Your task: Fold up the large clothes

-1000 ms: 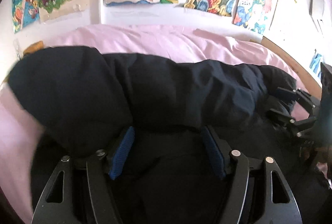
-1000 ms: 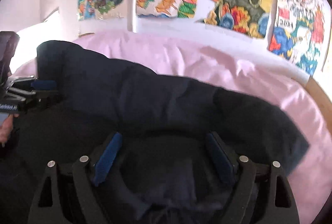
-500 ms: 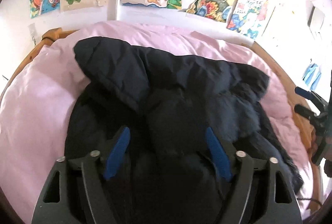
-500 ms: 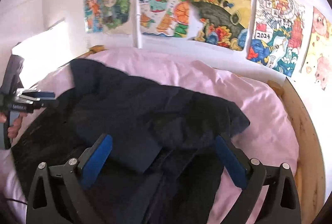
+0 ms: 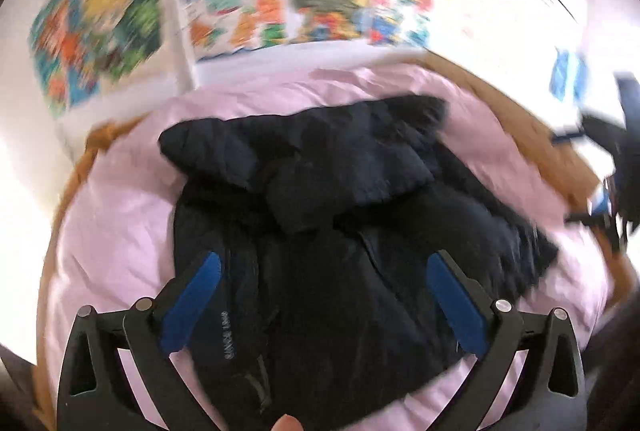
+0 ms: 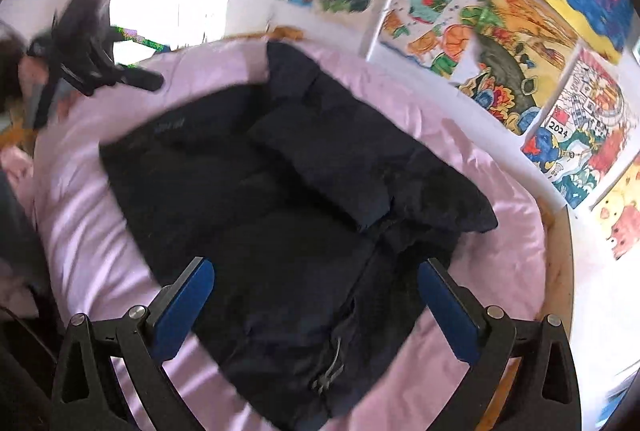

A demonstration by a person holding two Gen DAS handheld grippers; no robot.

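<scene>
While spread across the pink bed point(image 5: 120, 231), the dark jacket point(image 5: 320, 231) is seen with its top part laid back over the body.

Its long axis is judged to run away from both grippers; open sheet is left on either side. The left gripper point(image 5: 320, 295) and right gripper point(image 6: 316, 291) are held wide open above its near hem, nothing gripped, neither clearly nearer.

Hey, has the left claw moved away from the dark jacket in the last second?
Yes. The left claw has pulled up and back: the jacket looks smaller now, with more pink bedsheet showing around it.
</scene>
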